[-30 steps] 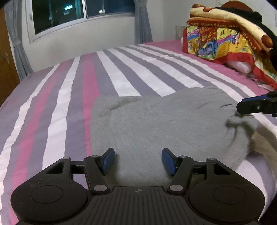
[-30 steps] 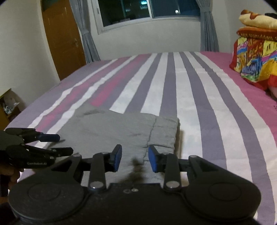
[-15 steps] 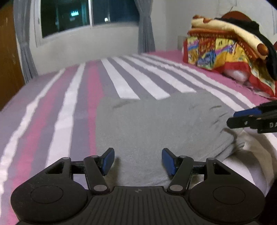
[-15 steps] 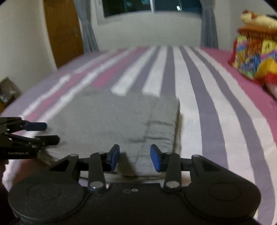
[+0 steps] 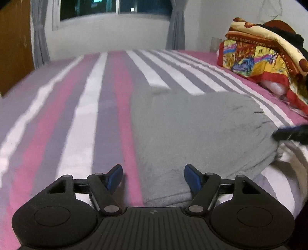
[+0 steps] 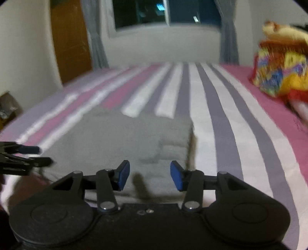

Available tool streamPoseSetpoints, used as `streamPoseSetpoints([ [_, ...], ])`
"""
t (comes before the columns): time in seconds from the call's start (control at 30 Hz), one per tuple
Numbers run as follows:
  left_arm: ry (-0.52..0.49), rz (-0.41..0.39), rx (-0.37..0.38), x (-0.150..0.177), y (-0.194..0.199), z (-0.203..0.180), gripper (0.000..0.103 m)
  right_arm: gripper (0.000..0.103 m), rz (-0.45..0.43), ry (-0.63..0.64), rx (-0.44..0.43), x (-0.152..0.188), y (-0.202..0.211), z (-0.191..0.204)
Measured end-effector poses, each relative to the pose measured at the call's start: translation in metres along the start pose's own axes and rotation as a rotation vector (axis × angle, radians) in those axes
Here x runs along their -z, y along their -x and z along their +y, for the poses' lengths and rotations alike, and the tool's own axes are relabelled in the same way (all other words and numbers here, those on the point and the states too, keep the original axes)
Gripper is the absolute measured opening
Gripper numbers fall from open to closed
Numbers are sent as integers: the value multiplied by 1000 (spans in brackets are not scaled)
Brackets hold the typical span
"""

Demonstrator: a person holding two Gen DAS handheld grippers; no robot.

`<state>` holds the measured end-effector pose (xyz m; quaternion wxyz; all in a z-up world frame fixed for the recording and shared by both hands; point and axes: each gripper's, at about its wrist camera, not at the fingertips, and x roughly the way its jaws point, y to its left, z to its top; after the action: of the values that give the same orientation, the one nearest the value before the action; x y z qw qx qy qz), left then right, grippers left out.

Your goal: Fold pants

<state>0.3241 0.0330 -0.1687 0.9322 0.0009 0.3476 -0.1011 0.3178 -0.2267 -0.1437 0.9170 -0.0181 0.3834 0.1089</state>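
Observation:
The grey pants point(image 5: 196, 132) lie folded into a rough rectangle on the striped bed point(image 5: 80, 107). In the right wrist view the pants point(image 6: 123, 138) fill the lower middle. My left gripper point(image 5: 153, 178) is open and empty, just in front of the pants' near left corner. My right gripper point(image 6: 150, 177) is open and empty, above the pants' near edge. The right gripper's tips point(image 5: 290, 133) show at the pants' right edge in the left wrist view. The left gripper's fingers point(image 6: 27, 155) show at the far left in the right wrist view.
A pile of colourful blankets point(image 5: 265, 57) sits at the bed's right side, also in the right wrist view point(image 6: 283, 77). A window with grey curtains point(image 5: 115, 11) is on the far wall. A brown door point(image 6: 71, 42) stands at the left.
Both grippers have drawn back from the pants and the right one has opened wider. The left view has shifted left, so the pants sit further right. The pants lie flatter.

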Motion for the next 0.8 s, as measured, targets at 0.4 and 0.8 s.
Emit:
streamPoseSetpoints([
  [0.4,-12,26,-13,-4,-7,1,83,57,-59,-34,-74,3,6,-10],
  [0.8,121,42,154,-7,-17,34,98,69,-62,-372,-256,12,-7,-76],
])
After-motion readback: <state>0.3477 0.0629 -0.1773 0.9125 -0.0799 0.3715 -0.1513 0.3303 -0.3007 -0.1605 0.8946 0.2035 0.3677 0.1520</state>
